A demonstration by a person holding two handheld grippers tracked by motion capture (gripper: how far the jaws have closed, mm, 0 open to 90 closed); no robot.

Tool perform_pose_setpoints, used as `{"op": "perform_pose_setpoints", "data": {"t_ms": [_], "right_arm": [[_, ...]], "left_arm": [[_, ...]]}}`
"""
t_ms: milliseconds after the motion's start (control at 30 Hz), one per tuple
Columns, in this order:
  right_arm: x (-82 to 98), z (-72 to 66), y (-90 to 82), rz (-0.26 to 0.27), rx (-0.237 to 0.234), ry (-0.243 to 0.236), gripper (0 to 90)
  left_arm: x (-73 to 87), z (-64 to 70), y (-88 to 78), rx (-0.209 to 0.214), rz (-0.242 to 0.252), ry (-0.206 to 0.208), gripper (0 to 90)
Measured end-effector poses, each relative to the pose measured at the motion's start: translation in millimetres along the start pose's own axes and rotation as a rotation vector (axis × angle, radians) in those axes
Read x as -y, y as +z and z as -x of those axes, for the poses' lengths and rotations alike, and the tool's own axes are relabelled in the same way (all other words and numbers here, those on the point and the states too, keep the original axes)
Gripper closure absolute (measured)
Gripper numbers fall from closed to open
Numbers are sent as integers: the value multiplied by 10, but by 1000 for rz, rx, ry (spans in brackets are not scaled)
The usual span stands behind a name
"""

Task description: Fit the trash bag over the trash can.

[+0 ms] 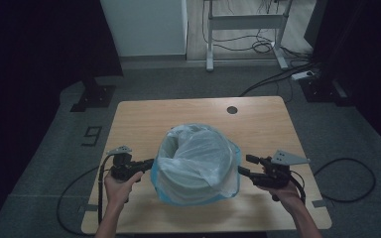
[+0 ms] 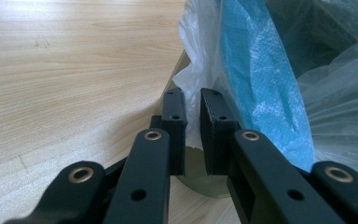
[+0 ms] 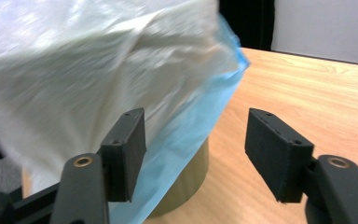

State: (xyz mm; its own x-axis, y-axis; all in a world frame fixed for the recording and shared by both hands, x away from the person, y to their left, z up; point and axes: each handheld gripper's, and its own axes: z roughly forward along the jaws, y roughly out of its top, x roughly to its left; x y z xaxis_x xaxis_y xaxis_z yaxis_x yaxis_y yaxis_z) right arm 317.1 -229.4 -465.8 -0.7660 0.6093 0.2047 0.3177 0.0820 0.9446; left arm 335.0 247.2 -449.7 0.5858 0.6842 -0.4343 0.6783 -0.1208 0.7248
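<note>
- A bin (image 1: 197, 171) stands near the middle of the wooden surface (image 1: 144, 116), toward the person's edge.
- A thin liner (image 1: 198, 153), white plastic with a blue layer under it, is draped over the bin's rim and hangs down its outside.
- In the left gripper view the liner (image 2: 256, 79) bunches at the bin's side, and the olive bin wall (image 2: 193, 175) shows below it.
- The left gripper (image 1: 146, 164) sits at the bin's left side; its jaws are nearly together and pinch a fold of white liner (image 2: 193, 93) between the pads.
- The left hand (image 1: 119, 186) holds that gripper low over the surface.
- The right gripper (image 1: 245, 166) is at the bin's right side, just beside the hanging plastic.
- In the right gripper view its jaws stand wide apart; the pads do not press on anything. One finger (image 3: 126, 149) lies against the draped liner (image 3: 121, 79); the other (image 3: 277, 156) is over bare wood.
- The bin wall (image 3: 191, 182) shows under the blue edge there.
</note>
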Motion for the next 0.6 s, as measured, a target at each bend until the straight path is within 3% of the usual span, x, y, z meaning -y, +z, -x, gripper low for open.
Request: {"op": "perform_pose_setpoints", "data": {"t_ms": [67,233,400,467,533,600], "right_arm": [[-34,42,38,7,20,15,365],[-103,127,129,35,46,110,395],[-119,111,264,19,74,167,450],[-123,89,321,3,75,160,599],[-131,63,369,-13,46,154,720],[-144,27,405,-39,57,132,834]], "left_arm": [[-4,-1,4,0,1,0,803],[-12,2,14,-2,6,0,804],[-22,19,33,1,6,4,805],[-27,27,33,1,8,6,804],[-29,29,29,1,13,7,805],[-29,23,24,-1,15,10,805]]}}
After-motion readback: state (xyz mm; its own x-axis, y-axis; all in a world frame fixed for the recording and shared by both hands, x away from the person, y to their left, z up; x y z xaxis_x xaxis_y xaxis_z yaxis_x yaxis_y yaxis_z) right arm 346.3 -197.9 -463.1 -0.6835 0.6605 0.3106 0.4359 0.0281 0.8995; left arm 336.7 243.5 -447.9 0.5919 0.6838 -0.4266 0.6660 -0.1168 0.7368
